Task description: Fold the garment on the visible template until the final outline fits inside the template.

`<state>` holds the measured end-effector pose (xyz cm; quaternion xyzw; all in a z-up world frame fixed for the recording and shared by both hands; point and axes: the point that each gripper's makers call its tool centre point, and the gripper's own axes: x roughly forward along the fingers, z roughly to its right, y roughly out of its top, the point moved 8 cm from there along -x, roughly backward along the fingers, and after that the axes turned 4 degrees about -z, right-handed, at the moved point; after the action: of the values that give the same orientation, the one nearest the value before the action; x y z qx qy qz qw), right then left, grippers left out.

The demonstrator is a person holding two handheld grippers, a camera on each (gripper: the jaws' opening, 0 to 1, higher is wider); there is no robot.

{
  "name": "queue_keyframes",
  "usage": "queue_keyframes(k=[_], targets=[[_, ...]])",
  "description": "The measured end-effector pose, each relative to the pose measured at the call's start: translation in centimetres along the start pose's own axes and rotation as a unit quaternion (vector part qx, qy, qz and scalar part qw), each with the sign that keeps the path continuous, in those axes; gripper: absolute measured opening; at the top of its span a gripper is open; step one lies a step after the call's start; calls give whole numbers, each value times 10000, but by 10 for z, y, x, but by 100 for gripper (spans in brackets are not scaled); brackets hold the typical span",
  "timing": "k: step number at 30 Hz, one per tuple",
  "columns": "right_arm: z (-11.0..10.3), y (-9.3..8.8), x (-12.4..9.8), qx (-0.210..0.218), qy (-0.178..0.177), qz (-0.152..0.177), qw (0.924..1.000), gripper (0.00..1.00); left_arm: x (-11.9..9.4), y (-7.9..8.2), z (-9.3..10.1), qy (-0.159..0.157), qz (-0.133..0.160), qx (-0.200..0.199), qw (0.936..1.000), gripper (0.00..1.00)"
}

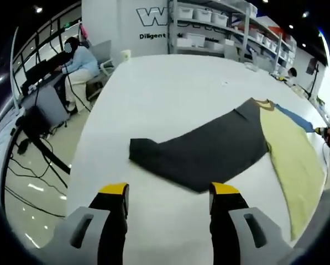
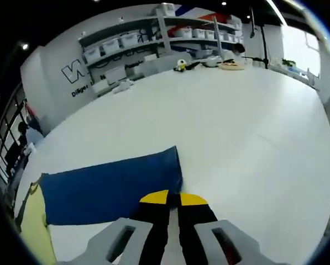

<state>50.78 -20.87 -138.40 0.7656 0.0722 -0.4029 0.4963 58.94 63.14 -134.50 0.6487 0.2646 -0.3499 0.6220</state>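
A garment lies spread on the white table (image 1: 170,94): a dark grey sleeve (image 1: 209,152) points toward me, the body is pale yellow (image 1: 292,154), and a blue sleeve (image 1: 294,117) runs off to the right. My left gripper (image 1: 169,190) stands open just short of the grey sleeve's near edge, nothing between its jaws. In the right gripper view the blue sleeve (image 2: 109,187) lies flat, with the yellow body (image 2: 32,221) at far left. My right gripper (image 2: 173,197) is shut on that sleeve's end. It also appears at the left gripper view's right edge (image 1: 321,131).
A person (image 1: 79,63) sits at a desk left of the table, with cables (image 1: 32,165) on the floor below the table's left edge. Shelves with white bins (image 1: 209,22) line the back wall. Small items (image 2: 231,65) lie on the table's far end.
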Motion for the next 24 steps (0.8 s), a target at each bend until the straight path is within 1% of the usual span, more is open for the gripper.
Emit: queue_keyframes(k=[3, 4, 5, 6, 7, 9, 11, 13, 14, 15, 16, 17, 18, 20, 21, 22, 23, 24], targets=[[1, 0, -2, -80, -35, 2, 10000, 1, -1, -5, -9, 15, -30, -274, 9996, 58], [3, 1, -1, -71, -44, -5, 10000, 2, -1, -6, -11, 18, 3, -379, 9993, 58], [4, 1, -4, -117, -134, -27, 9998, 3, 0, -6, -14, -4, 61, -512, 9987, 56], [5, 2, -6, -126, -145, 30, 9998, 4, 1, -6, -15, -38, 111, -596, 9982, 55], [6, 1, -8, -128, -156, 72, 9998, 4, 3, -4, -17, -77, 166, -609, 9980, 54], [8, 0, -13, -161, -204, 73, 9996, 4, 7, -2, -18, -91, 182, -617, 9979, 54], [8, -1, -17, -227, -255, 106, 9994, 4, 12, 2, -15, -238, 260, -710, 9969, 52], [8, -1, -20, -279, -269, 110, 9992, 4, 19, 6, -11, -442, 288, -1006, 9935, 50], [8, -1, -22, -335, -270, 136, 9990, 4, 23, 8, -9, -522, 268, -1134, 9918, 50], [8, -2, -23, -370, -241, 149, 9989, 4, 26, 8, -8, -522, 253, -1135, 9918, 49], [6, -3, -25, -494, -206, 119, 9985, 4, 28, 9, -7, -508, 260, -1102, 9923, 47], [5, -3, -27, -616, -210, 98, 9978, 4, 36, 10, -7, -524, 214, -1084, 9925, 45], [4, -4, -28, -611, -203, 134, 9978, 4, 39, 9, -6, -522, 157, -1096, 9925, 44], [4, -5, -32, -584, -161, 171, 9980, 3, 44, 5, -1, -373, -102, -1145, 9927, 44], [3, -5, -33, -639, -150, 166, 9977, 3, 46, 8, 2, -334, 47, -1088, 9935, 40], [3, -5, -34, -660, -143, 168, 9976, 3, 48, 8, 2, -256, 33, -1132, 9932, 32], [2, -5, -36, -694, -97, 183, 9974, 2, 50, 9, 3, -239, 53, -1260, 9917, 27], [2, -5, -37, -739, -80, 191, 9971, 2, 52, 10, 5, -290, 65, -1334, 9906, 22]])
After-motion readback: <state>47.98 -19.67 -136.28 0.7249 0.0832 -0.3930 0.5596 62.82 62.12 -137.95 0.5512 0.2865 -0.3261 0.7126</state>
